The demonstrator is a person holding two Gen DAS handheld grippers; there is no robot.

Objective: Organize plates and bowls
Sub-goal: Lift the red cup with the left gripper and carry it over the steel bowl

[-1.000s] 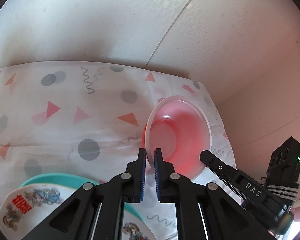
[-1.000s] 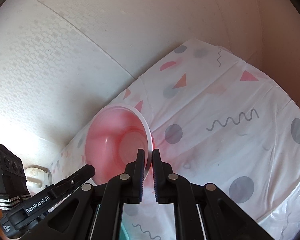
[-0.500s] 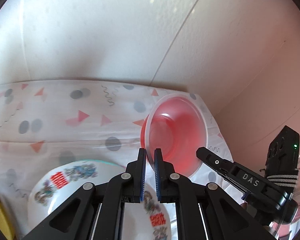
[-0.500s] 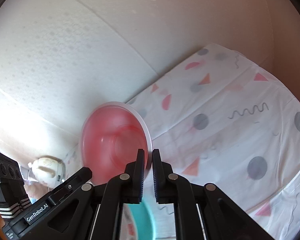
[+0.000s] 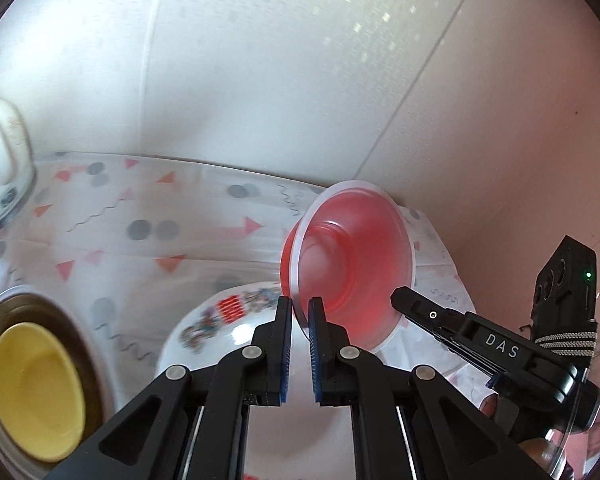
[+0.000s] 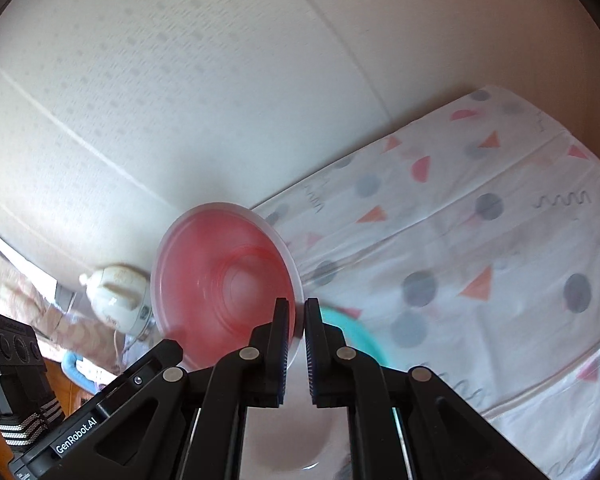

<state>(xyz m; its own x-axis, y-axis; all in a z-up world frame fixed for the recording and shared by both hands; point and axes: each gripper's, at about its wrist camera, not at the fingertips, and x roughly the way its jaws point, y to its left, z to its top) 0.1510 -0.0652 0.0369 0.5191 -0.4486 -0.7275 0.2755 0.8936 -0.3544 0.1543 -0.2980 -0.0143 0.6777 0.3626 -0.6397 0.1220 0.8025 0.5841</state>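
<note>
Both my left gripper (image 5: 299, 316) and right gripper (image 6: 296, 318) pinch opposite rim edges of the red bowl (image 5: 356, 264), lifted above the printed bowl (image 5: 220, 320).

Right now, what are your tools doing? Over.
Left tool and right tool both shut on red bowl rim. Bowl held above cartoon bowl. Nothing blocking.

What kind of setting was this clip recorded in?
Probably a home dining corner: a patterned tablecloth against papered walls, a printed bowl, a yellow dish, and a red bowl.
</note>
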